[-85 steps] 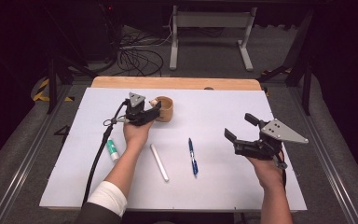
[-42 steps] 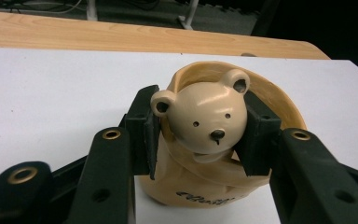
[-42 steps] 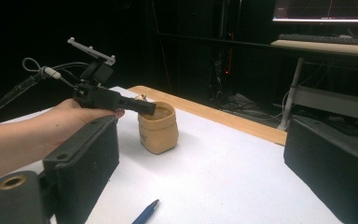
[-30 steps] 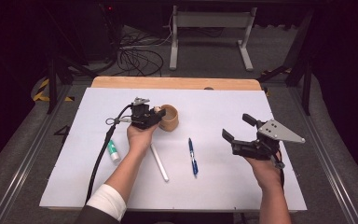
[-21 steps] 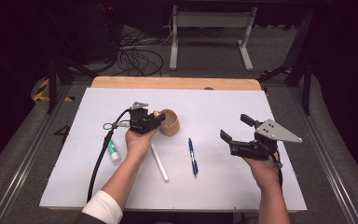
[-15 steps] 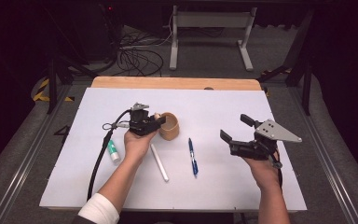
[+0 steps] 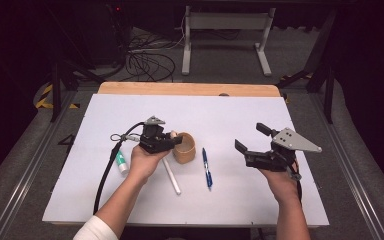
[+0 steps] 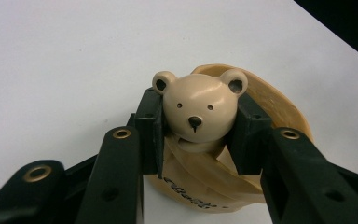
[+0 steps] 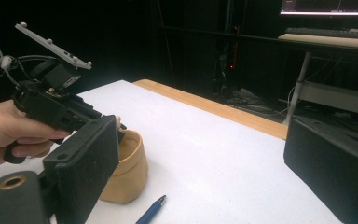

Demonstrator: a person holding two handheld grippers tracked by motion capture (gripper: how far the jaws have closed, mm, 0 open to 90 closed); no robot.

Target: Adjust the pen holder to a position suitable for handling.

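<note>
A: The bear cup (image 7: 184, 147) sat near the middle of the white table (image 7: 280, 115), just left of the blue pen (image 7: 207, 167), and the left gripper (image 7: 172, 142) had its jaws clamped on the bear head (image 8: 198, 108) at the rim.

B: A firm pinch, that. From the left gripper view the pads (image 8: 152, 126) pressed either side of the head, with the face looking straight back up the jaws.

A: And the right gripper (image 7: 249, 146)?

B: It hung over the right half of the table, well apart from everything, jaws spread wide with nothing between them.

A: How should the cup have been handled from there?

B: Kept level, I'd say. It stood upright, mouth up, its long axis vertical; a grip on one side of the rim invites tipping, so a slow drag was safest.

A: Mind the white pen (image 7: 171, 175) near the front edge, and the green-capped tube (image 7: 121, 161) by the left cable.
</note>
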